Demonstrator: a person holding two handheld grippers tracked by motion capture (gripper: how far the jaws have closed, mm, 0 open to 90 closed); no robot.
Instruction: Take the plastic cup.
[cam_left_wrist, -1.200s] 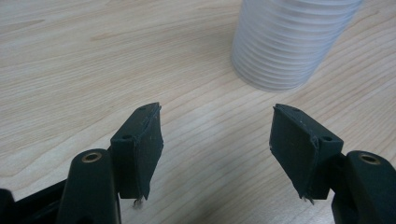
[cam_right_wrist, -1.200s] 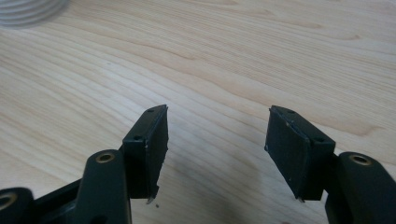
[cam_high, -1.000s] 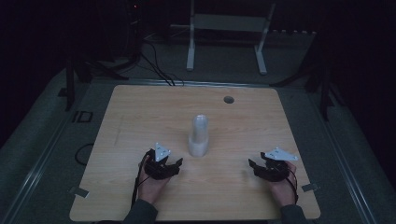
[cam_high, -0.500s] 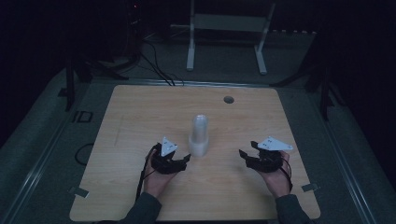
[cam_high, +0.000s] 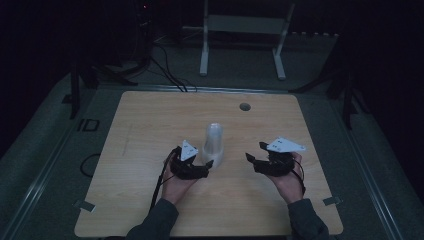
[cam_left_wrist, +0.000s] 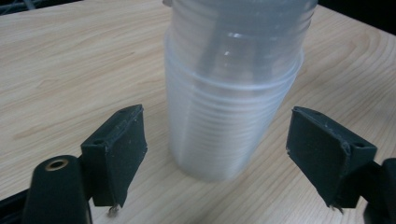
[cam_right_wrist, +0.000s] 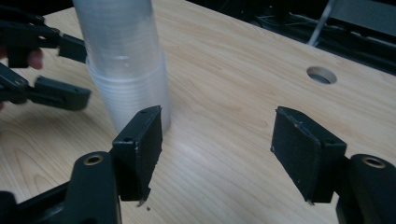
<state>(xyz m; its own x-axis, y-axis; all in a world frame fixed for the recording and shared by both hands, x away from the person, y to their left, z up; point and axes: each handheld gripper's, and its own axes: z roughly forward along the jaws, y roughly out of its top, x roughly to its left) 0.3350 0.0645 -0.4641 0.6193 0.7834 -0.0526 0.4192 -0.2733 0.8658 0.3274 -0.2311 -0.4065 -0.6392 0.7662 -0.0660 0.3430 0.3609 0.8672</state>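
Nearest the person, the left claw gapes wide just short of the upright stack of clear cups at mid-desk, unobstructed. The right claw, also spread and empty, sits apart to its side. Farther off, a round hole marks the desk.

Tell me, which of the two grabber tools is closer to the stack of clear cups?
The left gripper: its open jaws already flank the stack of cups. The right gripper is clearly apart, off to the side.
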